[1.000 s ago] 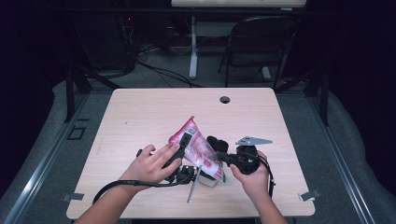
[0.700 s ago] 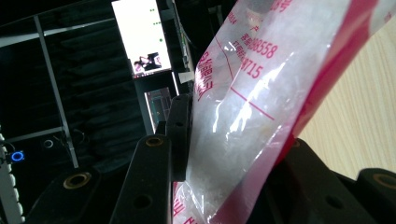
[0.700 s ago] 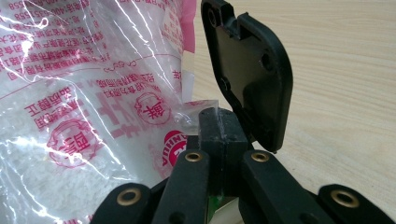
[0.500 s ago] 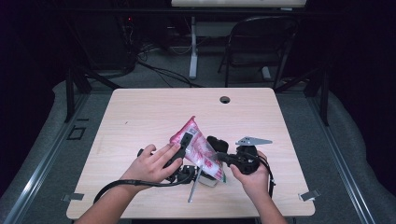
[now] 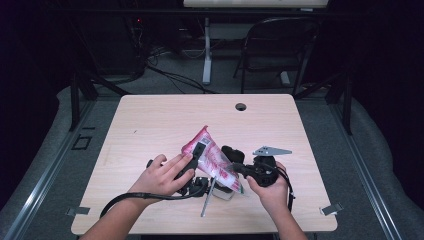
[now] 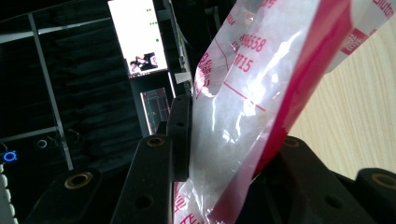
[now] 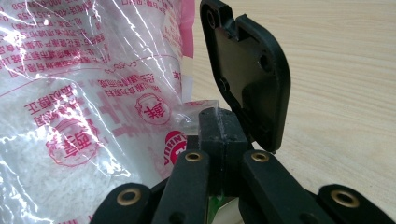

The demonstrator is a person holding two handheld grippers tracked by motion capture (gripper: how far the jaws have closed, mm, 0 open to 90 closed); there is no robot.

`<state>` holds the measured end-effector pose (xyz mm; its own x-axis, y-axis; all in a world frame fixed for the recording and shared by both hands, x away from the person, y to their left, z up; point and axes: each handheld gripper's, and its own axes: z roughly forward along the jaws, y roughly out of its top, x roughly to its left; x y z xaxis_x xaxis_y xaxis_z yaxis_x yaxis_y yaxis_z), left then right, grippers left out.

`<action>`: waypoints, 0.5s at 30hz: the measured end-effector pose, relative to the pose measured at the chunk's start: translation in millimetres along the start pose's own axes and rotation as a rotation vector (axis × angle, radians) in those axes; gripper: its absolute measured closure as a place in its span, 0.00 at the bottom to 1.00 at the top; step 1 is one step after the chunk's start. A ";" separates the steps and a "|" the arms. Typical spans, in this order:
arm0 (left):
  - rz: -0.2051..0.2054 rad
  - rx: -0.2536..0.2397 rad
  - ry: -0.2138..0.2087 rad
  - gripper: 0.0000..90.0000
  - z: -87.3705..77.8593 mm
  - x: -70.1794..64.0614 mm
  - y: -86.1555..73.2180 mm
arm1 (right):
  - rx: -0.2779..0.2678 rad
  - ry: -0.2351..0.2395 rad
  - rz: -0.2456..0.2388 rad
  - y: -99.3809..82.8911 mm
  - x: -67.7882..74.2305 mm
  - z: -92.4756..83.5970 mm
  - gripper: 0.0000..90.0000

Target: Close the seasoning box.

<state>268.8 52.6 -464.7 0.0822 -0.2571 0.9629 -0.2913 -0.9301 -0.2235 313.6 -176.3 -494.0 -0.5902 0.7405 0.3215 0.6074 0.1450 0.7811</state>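
Pink-and-clear bag sits at lower centre of the tabletop, clamped by left claw; right claw pinches its corner film.

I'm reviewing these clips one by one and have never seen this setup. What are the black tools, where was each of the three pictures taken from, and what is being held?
A person sits at a wooden table with a hand-held two-jaw gripper in each hand; there is no robot arm. The high view looks down from above the person's side. The other two pictures come from small cameras riding on the grippers, looking along their black jaws.

The left gripper has its jaws closed on the body of a clear bag with pink print, filled with white grains. The right gripper has its jaws shut together, pinching a clear corner of the same bag. The bag is propped tilted between them. On the table beneath it lie a slim metal rod-like tool and something small I cannot identify.
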 end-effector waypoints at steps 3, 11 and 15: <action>-0.008 -0.009 0.008 0.80 -0.1 -1.4 0.6 | 0.002 0.003 0.002 -0.1 -0.8 -0.1 1.00; -0.011 -0.012 -0.003 0.81 -0.9 -0.7 2.1 | 0.003 0.000 0.009 -1.4 -1.6 1.9 1.00; -0.005 -0.018 0.009 0.82 -1.6 -0.3 2.2 | 0.010 -0.003 0.004 -1.3 -2.4 1.4 1.00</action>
<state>266.6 51.1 -465.3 0.0755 -0.2505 0.9652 -0.3080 -0.9265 -0.2163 314.9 -177.4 -496.5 -0.5864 0.7428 0.3229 0.6147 0.1485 0.7747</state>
